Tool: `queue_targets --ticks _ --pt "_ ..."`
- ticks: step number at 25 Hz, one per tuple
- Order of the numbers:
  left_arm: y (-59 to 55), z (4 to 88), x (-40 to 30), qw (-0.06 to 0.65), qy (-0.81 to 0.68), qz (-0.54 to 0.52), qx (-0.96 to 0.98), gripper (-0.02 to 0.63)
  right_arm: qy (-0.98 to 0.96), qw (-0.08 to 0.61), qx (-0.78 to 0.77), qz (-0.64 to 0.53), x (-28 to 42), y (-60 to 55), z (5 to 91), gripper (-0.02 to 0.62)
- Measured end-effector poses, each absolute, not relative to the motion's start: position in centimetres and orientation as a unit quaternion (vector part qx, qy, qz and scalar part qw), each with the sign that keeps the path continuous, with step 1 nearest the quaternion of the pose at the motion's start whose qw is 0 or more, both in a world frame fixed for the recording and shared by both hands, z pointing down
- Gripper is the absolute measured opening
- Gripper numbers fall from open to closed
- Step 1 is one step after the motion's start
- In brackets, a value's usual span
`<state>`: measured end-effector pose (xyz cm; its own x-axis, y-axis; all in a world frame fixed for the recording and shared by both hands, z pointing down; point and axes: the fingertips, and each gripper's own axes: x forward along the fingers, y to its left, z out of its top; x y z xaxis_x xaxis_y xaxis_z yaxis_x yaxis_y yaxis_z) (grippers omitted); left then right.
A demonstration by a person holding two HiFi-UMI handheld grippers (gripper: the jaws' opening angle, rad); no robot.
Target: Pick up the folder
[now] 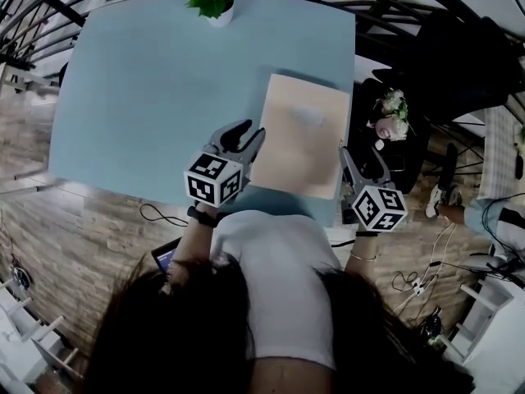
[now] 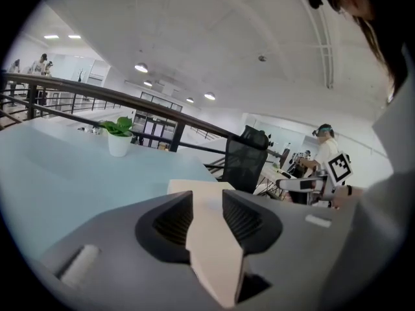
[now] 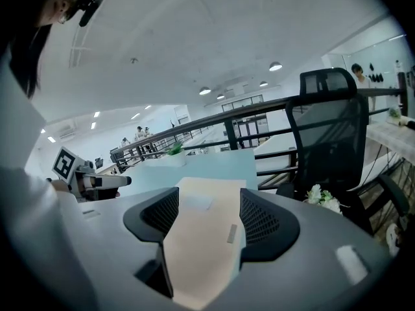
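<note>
A tan folder (image 1: 299,138) lies flat on the pale blue table (image 1: 164,80), near its front right corner. My left gripper (image 1: 244,136) is at the folder's left edge. In the left gripper view the folder's (image 2: 211,251) near corner shows in the gap of the left gripper (image 2: 207,216), and the pads stand clear of it. My right gripper (image 1: 358,161) is at the folder's right edge. In the right gripper view the folder (image 3: 201,238) shows between the wide-apart jaws of the right gripper (image 3: 209,216), untouched.
A small potted plant (image 1: 215,2) stands at the table's far edge. A black office chair (image 1: 426,72) and white flowers (image 1: 392,109) are just right of the table. A dark railing (image 2: 97,96) runs behind it. Cables lie on the wooden floor (image 1: 82,245).
</note>
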<state>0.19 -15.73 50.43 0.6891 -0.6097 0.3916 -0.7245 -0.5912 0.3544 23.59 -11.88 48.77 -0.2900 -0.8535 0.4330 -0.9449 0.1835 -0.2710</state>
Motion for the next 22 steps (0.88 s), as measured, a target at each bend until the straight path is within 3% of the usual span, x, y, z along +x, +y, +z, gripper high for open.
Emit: queue_targets --ticks 22 --pt "-14.1 61.0 0.5 0.43 -0.335 0.14 0.827 0.169 -0.74 0.101 0.521 0.413 23.8 -9.5 59.8 0.275"
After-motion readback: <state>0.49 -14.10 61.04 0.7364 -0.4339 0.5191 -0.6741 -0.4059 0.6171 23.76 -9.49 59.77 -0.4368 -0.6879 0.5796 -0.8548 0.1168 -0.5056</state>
